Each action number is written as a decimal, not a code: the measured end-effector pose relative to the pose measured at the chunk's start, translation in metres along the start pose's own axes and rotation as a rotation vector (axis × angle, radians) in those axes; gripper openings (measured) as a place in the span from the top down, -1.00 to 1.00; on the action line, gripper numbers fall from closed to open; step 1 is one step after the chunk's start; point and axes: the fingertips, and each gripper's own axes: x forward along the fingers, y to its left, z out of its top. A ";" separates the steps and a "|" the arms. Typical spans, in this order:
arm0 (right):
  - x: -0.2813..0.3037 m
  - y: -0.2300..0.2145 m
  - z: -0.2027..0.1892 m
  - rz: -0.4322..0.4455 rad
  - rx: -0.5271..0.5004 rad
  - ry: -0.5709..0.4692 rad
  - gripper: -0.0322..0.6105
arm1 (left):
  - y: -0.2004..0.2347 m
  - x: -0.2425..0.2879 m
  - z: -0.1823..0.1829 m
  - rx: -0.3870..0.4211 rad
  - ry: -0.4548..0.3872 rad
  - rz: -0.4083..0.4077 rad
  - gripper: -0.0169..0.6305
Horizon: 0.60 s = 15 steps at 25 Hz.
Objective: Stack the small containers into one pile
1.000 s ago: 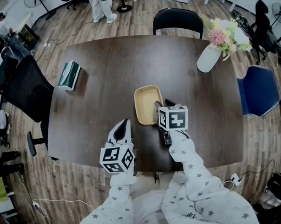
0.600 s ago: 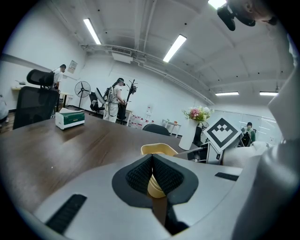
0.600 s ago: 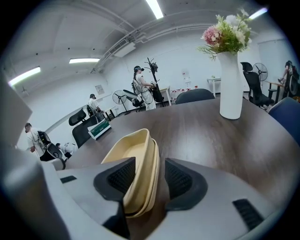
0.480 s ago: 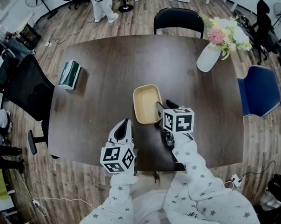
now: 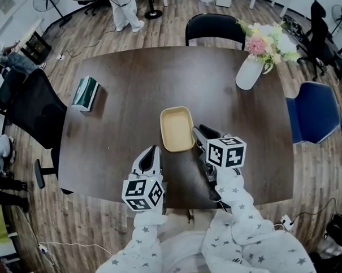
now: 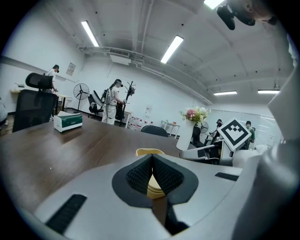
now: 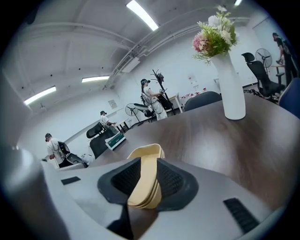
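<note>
Left gripper (image 5: pixel 153 152): over the near worktop edge; fingers (image 6: pixel 138 176) closed tip to tip, holding nothing.
Right gripper (image 5: pixel 200 130): fingers (image 7: pixel 176 180) partly apart and just been closing, gripping nothing; the pile shows through their gap.
Containers (image 5: pixel 177 129): yellow, nested in one pile at mid-worktop, just left of the right fingertips.
Worktop (image 5: pixel 129 78): dark wood.
Box (image 5: pixel 85 93): green, far left.
Vase (image 5: pixel 248 73): white, with flowers, far right corner.
</note>
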 end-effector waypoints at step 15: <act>-0.066 0.027 0.010 0.236 -0.137 -0.130 0.76 | -0.030 -0.034 0.017 0.073 -0.096 -0.005 0.87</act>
